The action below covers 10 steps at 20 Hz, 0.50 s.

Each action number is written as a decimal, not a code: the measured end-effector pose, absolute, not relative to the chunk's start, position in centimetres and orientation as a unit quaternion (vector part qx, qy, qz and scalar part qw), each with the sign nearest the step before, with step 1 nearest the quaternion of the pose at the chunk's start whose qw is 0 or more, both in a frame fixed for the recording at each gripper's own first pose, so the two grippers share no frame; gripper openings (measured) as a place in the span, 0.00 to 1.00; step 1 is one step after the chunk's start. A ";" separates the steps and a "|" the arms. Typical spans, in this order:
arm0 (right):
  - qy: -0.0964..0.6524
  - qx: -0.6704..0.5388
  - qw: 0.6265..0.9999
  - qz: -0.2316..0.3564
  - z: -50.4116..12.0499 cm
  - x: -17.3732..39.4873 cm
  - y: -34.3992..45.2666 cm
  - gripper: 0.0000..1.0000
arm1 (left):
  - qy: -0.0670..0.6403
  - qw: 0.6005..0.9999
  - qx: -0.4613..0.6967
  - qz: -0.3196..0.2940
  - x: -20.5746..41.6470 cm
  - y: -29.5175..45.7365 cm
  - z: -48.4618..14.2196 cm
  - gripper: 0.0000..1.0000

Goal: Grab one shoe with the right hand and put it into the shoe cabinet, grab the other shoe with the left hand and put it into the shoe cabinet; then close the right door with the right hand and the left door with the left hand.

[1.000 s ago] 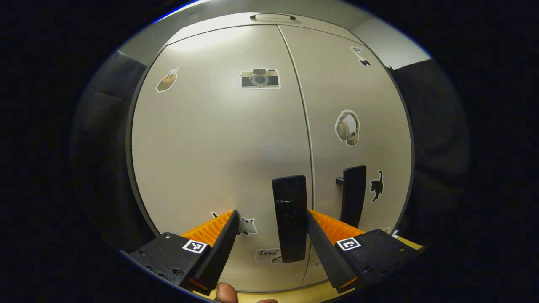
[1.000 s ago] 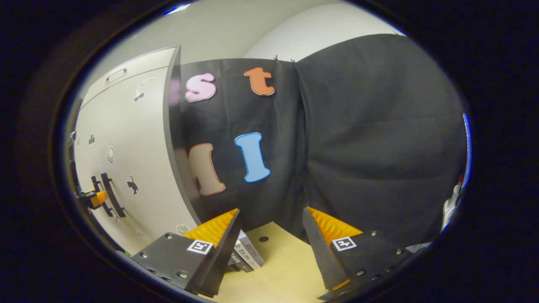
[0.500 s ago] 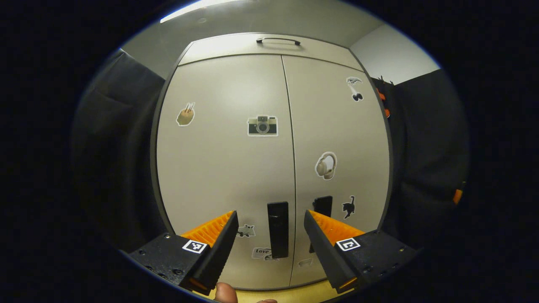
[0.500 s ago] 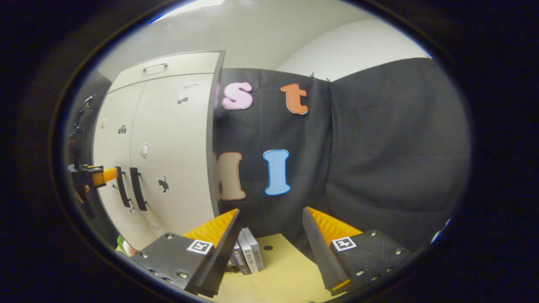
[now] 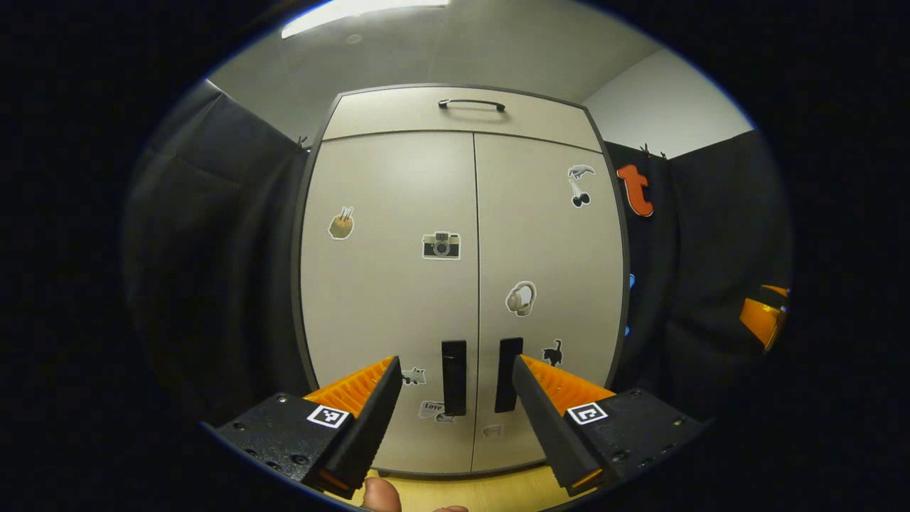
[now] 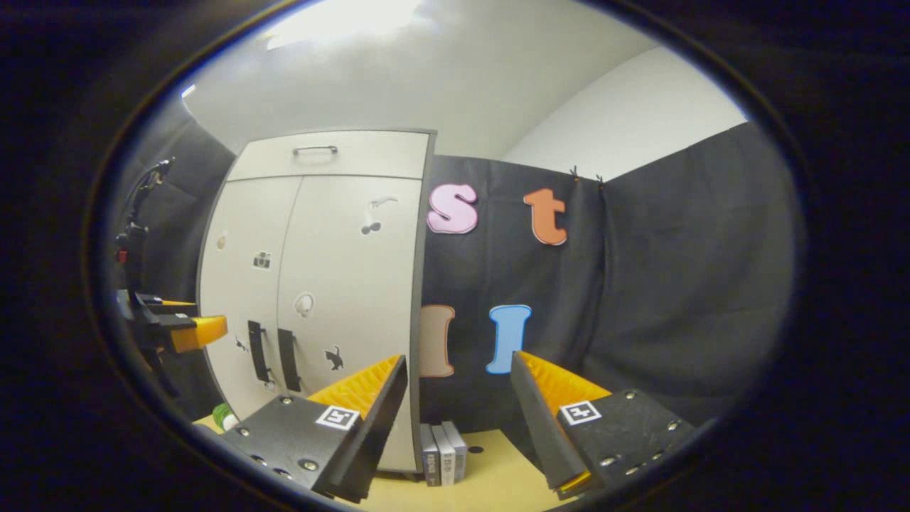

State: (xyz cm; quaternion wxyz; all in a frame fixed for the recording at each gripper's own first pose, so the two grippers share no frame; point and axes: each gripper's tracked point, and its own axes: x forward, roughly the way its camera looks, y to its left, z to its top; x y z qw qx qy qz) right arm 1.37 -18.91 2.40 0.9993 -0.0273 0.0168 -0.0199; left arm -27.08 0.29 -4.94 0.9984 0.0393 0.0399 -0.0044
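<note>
Shoe cabinet (image 5: 398,299) doors shut, on wood tabletop (image 6: 490,487).

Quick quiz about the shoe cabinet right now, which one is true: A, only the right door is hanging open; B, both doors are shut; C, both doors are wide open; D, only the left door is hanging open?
B: in the left gripper view both doors of the shoe cabinet lie flush, the two black handles side by side at the centre seam, with the open left claw in front of them, touching nothing.

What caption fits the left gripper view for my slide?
Open left gripper facing the shoe cabinet, both doors shut, handles side by side.
</note>
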 end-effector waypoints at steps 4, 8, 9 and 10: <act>0.012 -0.034 0.999 0.003 2.4 2.0 -17.6 0.87 | 0.034 0.999 0.038 0.003 -28.9 -1.0 -5.2 0.95; 0.010 -0.039 0.999 0.020 2.3 2.4 -17.5 0.87 | 0.045 0.998 0.046 0.001 -30.2 -2.2 -6.1 0.96; 0.009 -0.035 0.999 0.023 2.2 2.5 -17.6 0.83 | 0.044 0.998 0.045 0.001 -30.3 -2.4 -6.2 0.96; 0.010 -0.032 0.999 0.024 2.1 2.6 -17.8 0.83 | 0.044 0.998 0.044 0.004 -30.4 -2.4 -6.1 0.95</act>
